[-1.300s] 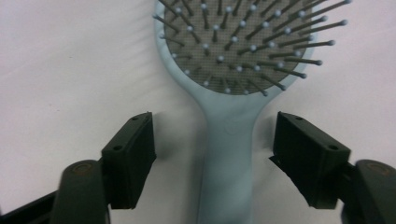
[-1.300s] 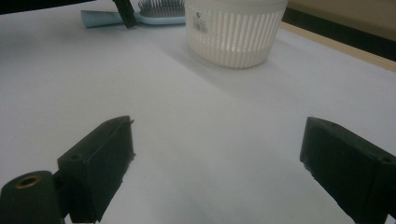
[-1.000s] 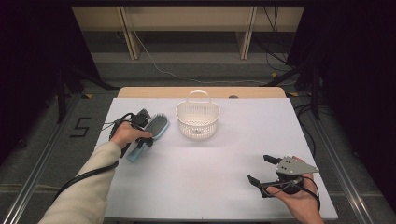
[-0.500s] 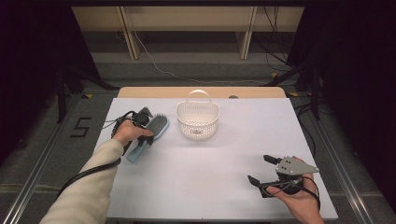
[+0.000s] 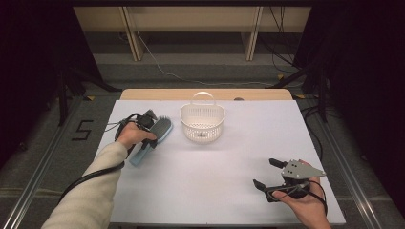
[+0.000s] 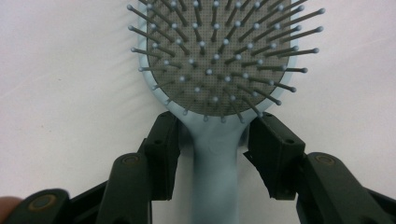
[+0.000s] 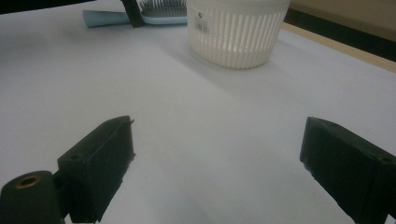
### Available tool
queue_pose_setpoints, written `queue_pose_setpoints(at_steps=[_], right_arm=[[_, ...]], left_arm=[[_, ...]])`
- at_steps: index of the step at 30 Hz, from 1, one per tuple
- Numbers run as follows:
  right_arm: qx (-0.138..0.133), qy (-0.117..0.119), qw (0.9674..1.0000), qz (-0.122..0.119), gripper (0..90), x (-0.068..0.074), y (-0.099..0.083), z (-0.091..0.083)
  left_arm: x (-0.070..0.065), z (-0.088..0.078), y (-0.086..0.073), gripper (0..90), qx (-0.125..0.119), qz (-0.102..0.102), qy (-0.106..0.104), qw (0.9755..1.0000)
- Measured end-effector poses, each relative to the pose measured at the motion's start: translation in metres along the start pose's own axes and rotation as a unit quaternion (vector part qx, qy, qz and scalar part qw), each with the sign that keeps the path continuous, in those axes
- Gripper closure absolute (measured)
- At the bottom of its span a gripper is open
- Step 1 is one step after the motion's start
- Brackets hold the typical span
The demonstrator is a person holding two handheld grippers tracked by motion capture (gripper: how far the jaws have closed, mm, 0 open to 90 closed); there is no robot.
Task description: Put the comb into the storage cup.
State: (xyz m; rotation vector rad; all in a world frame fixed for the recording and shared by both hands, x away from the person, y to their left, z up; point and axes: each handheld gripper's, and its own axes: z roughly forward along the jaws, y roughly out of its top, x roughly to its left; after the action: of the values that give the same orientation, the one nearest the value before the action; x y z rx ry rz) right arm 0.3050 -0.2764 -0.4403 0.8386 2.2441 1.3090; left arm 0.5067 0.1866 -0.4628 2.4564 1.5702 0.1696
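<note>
A light blue hairbrush (image 5: 161, 128) lies bristles up on the white table (image 5: 215, 191) at the left. My left gripper (image 5: 150, 139) reaches it from the left, and its jaws straddle the neck where handle meets head. In the left gripper view the brush (image 6: 219, 56) fills the top, and the handle runs down between the pads of my left gripper (image 6: 212, 135). The jaws have just been closing, and a thin gap still shows on each side of the handle. My right gripper (image 5: 264, 172) rests open near the front right with nothing in it (image 7: 217, 140).
A white slatted plastic basket (image 5: 203, 129) with a raised handle stands at the back middle, right of the brush; its wall (image 7: 238, 32) shows far off in the right gripper view. The wooden table edge (image 5: 205, 94) runs behind it.
Neither hand has shifted. The left gripper stays over the brush's neck, and its jaws look a little narrower than before.
</note>
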Motion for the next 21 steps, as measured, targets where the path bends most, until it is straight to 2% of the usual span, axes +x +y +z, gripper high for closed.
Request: queue_pose_setpoints(at_steps=[14,21], right_arm=[[0.001,0.0,1.0,0.001,10.3,-0.0002,-0.0002,0.0004],[0.002,0.0,1.0,0.0,10.3,-0.0003,-0.0003,0.0005]], left_arm=[[-0.0012,-0.0003,-0.0004,55.2,0.002,-0.002,0.002,1.0],[-0.0024,-0.0008,-0.001,57.6,0.004,-0.011,0.004,0.9999]])
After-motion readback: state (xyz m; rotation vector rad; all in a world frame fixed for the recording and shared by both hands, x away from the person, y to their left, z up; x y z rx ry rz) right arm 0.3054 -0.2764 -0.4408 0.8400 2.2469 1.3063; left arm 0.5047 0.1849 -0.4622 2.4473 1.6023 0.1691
